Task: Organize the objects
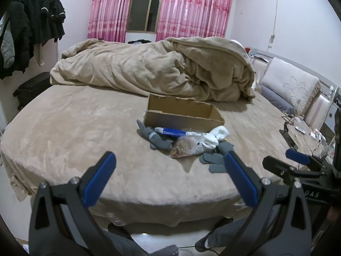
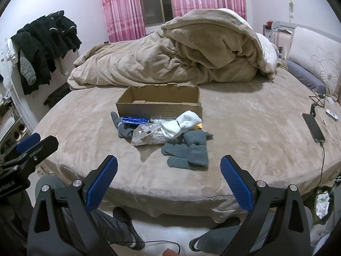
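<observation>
An open cardboard box (image 1: 183,115) (image 2: 159,104) stands in the middle of the bed. In front of it lies a pile: grey socks (image 2: 187,151) (image 1: 213,160), white socks (image 2: 181,125) (image 1: 215,137), a clear plastic bag (image 2: 147,135) (image 1: 187,146), a blue tube (image 2: 134,120) (image 1: 172,131) and a dark grey sock (image 1: 155,138) (image 2: 122,128). My left gripper (image 1: 168,160) is open and empty, held short of the pile. My right gripper (image 2: 168,162) is open and empty, just before the grey socks.
A rumpled tan duvet (image 2: 170,57) lies behind the box. A phone on a cable (image 2: 314,128) and a small white device (image 2: 331,115) lie on the bed at right. Pillows (image 2: 315,64) lie at the far right. Dark clothes (image 2: 42,47) hang at left. The person's feet show below.
</observation>
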{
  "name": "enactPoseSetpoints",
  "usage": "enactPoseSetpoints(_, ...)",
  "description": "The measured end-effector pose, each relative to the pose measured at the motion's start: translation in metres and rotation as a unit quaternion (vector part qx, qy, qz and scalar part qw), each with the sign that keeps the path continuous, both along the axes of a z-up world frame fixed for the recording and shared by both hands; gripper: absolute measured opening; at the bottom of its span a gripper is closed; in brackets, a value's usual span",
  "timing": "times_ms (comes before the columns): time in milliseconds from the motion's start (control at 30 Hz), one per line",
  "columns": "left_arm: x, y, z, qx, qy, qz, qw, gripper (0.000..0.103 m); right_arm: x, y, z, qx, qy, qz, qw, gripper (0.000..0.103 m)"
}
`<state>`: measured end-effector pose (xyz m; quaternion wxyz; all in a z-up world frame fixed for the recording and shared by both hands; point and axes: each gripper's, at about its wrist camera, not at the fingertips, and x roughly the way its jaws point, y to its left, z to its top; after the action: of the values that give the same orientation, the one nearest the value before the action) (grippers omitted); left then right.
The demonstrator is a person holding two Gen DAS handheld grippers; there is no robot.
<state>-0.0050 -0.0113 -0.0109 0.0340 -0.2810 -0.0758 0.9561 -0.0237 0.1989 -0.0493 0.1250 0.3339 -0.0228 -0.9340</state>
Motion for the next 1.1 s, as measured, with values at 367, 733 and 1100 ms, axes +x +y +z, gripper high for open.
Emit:
enactPoseSetpoints(367, -0.002, -0.002, -0.001, 0.0, 0.0, 0.0, 1.0, 0.103, -0.001, 0.0, 0.0, -0.001, 0.0, 0.001, 1.0, 0.099)
enactPoseSetpoints(733, -0.035, 0.005, -0.018, -0.009, -0.021, -0.013, 0.9997, 0.103, -0.031, 0.009, -0.014, 0.007, -0.018, -0.008, 1.0, 0.1)
enactPoseSetpoints(1100, -0.109, 0.019, -0.073, -0.011, -0.073, -0.035, 0.9967, 0.102, -0.096, 0.025, -0.063, 0.021, -0.066, -0.017, 0.997, 0.098)
